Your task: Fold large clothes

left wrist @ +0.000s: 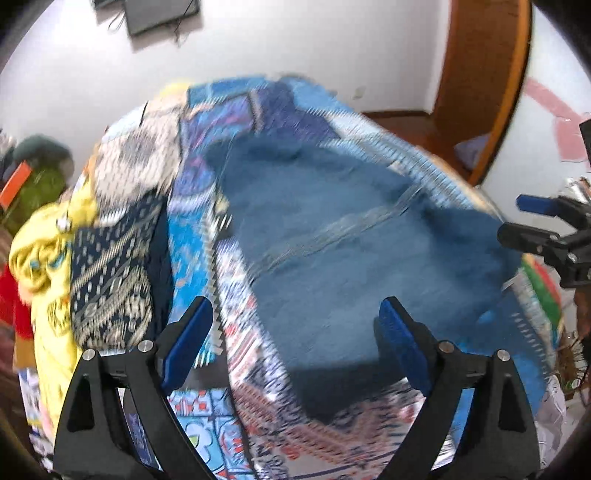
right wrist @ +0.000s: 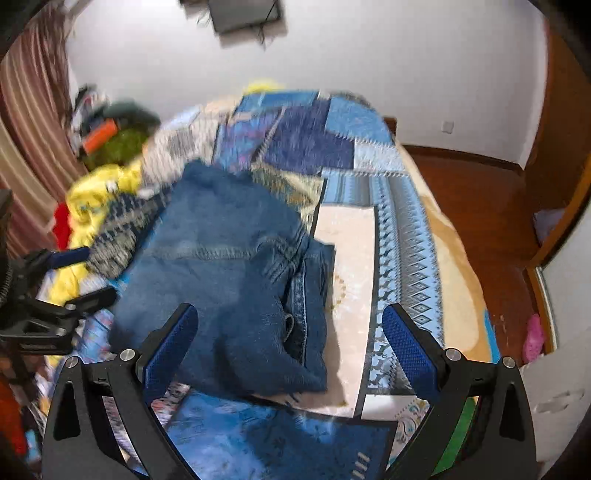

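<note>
Fingers [right wrist: 406, 343] of both grippers are held spread and empty above the blue garment [right wrist: 229, 266], which is seen bunched at frame centre on the bed [right wrist: 406, 206], presumably so its edges can be reached.

- From my left wrist view, motion blur smears the blue denim garment [left wrist: 332, 236] and the patchwork bedspread [left wrist: 229, 110]; I can't read the stitching.
- My right gripper [left wrist: 524, 221] is cut off by the right edge there.
- In the right wrist view, my left gripper [right wrist: 88, 273] runs off the left edge.
- The pile of clothes [right wrist: 107, 206] at centre left is too blurred to separate.
- The dark wall screen [right wrist: 243, 14] is cropped at the top.
</note>
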Tool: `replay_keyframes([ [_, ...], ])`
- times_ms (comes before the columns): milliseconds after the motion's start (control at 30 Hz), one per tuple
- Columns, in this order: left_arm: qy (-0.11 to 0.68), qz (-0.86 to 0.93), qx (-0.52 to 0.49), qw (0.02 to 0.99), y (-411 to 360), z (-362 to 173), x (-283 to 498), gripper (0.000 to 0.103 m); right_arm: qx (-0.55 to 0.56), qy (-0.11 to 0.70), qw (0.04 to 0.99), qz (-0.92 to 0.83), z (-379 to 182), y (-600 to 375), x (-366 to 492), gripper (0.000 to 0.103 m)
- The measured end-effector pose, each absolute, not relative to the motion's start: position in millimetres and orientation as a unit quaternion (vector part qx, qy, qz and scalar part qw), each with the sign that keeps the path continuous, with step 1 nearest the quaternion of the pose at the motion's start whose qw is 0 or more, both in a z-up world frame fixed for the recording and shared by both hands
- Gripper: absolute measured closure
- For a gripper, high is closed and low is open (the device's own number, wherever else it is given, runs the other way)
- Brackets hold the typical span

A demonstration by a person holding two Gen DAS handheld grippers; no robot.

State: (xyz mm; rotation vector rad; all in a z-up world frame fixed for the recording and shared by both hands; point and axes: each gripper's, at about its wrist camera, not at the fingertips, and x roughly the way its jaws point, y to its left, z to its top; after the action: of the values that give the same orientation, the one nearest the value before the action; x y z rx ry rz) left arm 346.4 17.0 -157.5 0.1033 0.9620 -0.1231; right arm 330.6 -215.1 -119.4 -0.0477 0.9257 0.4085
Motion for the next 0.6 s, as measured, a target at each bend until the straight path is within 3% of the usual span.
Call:
replay_keyframes([
  [133, 0.469, -0.058, 0.059, 0.879, 30.4, -180.4, 335.3, 0.007, -0.038, 0.494, 0.851, 0.176, -160.6, -222.5, 348.3, 0.003],
  [300, 0.468, -0.079, -0.010, 0.880, 50.1, -193.7, 330.5, 0.002, 0.024, 0.519, 0.834, 0.184, -194.9, -253.0, 345.1, 0.000],
  [600, 0.464, -0.063, -0.020, 0.883, 65.3, -179.4, 343.5, 0.002, -0.038, 0.499, 0.848, 0.176, -152.8, -231.6, 343.7, 0.000],
])
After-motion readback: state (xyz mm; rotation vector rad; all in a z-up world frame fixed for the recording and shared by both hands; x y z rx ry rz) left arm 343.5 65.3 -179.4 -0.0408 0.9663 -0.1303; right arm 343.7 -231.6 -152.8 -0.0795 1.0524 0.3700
